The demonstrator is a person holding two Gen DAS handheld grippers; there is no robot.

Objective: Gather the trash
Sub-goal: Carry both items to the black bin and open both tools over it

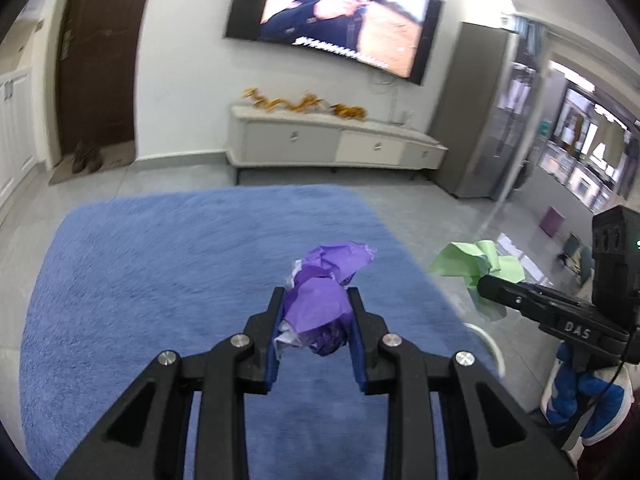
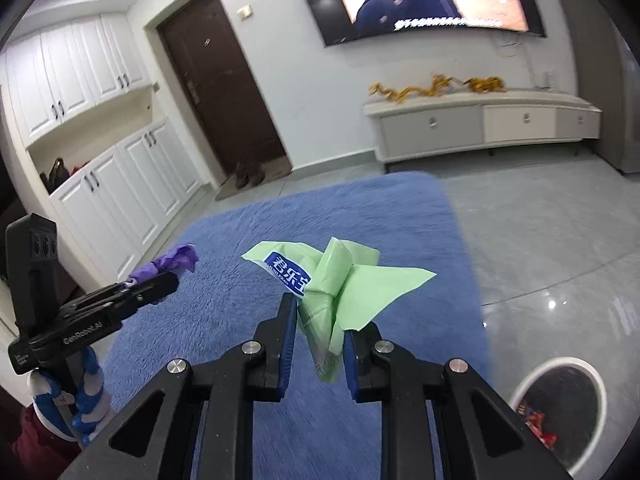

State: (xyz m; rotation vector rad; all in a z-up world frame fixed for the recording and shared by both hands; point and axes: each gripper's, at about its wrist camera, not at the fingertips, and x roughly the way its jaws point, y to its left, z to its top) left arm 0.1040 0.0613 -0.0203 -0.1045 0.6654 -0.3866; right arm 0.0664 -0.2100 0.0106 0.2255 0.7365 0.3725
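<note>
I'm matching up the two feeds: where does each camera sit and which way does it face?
Left wrist: on the left gripper, aimed down over purple paper at the blue rug; gloved right hand shows.
Right wrist: on the right gripper, over green wrapper; bin lower right.
Shared: rug, TV.

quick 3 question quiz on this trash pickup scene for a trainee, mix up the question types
1. True or false: the left gripper is shut on the purple paper wad.
2. What does the right gripper hold? A) a red can B) the green wrapper C) nothing
3. Fill in: the white bin stands on the grey floor just off the blue ____.

Key
1. True; the pads press on the wad from both sides.
2. B; its pads pinch the crumpled wrapper, held clear above the rug.
3. rug; the bin already holds some red scraps.
</note>
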